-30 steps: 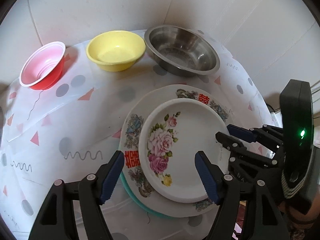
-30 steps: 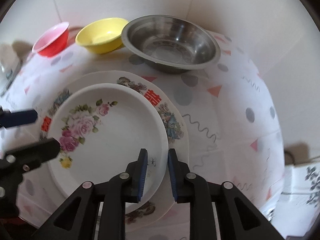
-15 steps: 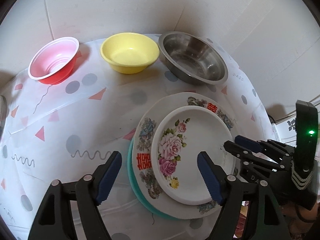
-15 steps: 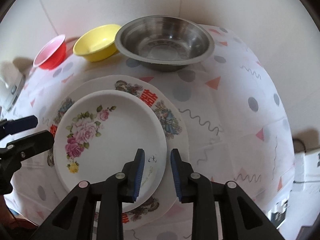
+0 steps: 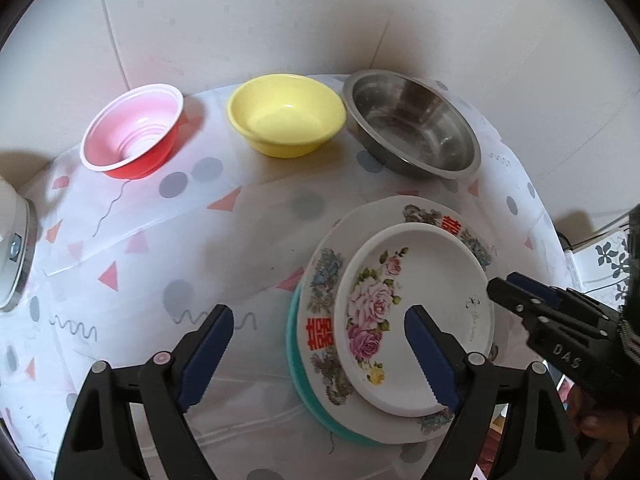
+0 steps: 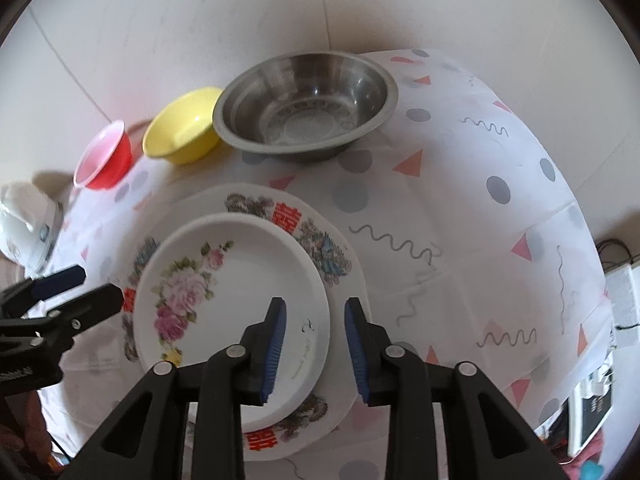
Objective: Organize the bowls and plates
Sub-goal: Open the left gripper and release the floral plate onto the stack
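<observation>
**Plates stacked, both grippers letting go: the bowls are next**

You are finishing the plate step. The rose plate (image 5: 416, 316) is sitting on top of the red-character plate (image 5: 460, 224), and that one is lying on a teal plate (image 5: 294, 344) of which only an edge is showing, all at the near right of the patterned tablecloth (image 5: 240, 248). Your left gripper (image 5: 316, 354) is opening wide and hanging over the stack's left edge with nothing clamped. Your right gripper (image 6: 316, 344) is also opening; the rose plate's right rim is passing between its jaws, but the pads are no longer pressing on it.

Along the back, the red bowl (image 5: 134, 136), the yellow bowl (image 5: 286, 114) and the steel bowl (image 5: 412, 124) are standing in a row, each apart from its neighbours or barely touching. Judging by the task, you are now heading for nesting these. That calls for lifting clear of the plates without dragging the top one, then pinching one bowl by its rim, probably the small red one, and lowering it into a larger bowl.
</observation>
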`<state>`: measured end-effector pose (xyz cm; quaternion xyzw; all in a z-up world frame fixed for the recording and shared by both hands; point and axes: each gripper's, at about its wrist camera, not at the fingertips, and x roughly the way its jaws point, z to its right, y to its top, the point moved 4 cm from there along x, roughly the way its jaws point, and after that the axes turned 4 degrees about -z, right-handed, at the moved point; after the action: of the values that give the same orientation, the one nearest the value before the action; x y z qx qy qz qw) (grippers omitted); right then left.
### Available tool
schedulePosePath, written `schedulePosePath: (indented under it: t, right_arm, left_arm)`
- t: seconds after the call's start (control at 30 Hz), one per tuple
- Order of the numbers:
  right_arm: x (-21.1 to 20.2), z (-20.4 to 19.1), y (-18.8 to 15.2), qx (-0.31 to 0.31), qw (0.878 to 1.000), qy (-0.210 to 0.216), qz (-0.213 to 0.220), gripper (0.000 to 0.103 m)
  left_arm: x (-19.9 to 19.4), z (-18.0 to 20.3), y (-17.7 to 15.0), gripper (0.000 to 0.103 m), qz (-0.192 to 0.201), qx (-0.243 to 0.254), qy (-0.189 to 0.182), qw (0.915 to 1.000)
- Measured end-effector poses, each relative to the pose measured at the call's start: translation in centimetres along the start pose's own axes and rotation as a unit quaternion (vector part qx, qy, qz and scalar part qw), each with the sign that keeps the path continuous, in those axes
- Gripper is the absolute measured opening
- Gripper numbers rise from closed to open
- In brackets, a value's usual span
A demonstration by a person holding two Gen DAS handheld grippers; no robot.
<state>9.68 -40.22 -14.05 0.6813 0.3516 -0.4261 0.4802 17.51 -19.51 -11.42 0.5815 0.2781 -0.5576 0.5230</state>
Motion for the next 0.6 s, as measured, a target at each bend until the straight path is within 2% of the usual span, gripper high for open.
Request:
schedulePosePath:
  t: [0.6]
  right_arm:
    - [-0.4, 0.7, 1.7, 0.024, 0.999, 0.025, 0.016, 0.033]
  left_arm:
    - [-0.7, 0.0, 2.1, 0.091, 0.010, 0.003, 0.040, 0.9992]
